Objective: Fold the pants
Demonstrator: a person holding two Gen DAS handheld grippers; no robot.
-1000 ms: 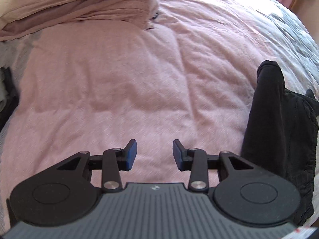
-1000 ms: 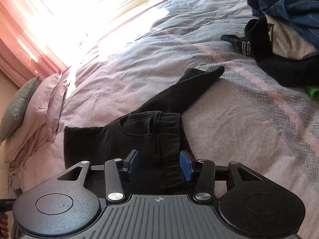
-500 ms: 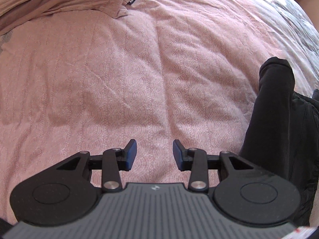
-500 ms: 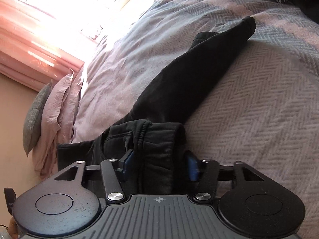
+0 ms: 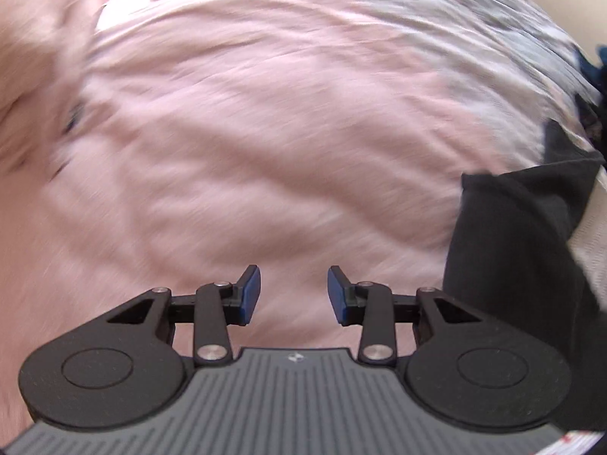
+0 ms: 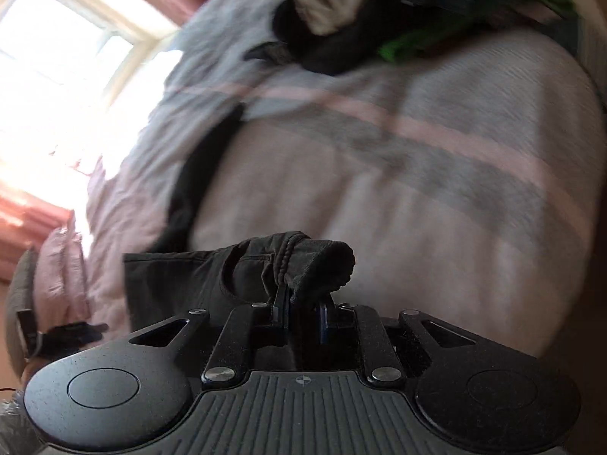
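Observation:
The black pants (image 6: 212,273) lie on the bed, one leg stretching away toward the window. My right gripper (image 6: 301,309) has its jaws closing on the bunched waistband (image 6: 303,261), and the blue pads press into the cloth. In the left wrist view the same black pants (image 5: 512,250) lie at the right edge. My left gripper (image 5: 294,292) hangs open over bare pink bedcover (image 5: 246,151), left of the pants, with nothing between its fingers.
A heap of other clothes (image 6: 379,11), dark blue, black, white and green, lies at the far end of the striped grey and pink blanket (image 6: 417,159). Pillows (image 6: 57,265) sit at the left by a bright window (image 6: 64,49). Both views are motion-blurred.
My right gripper has closed on the pants' waistband, which was lying between open jaws before, and has swung and rolled. The left gripper has moved across the pink cover, staying open.

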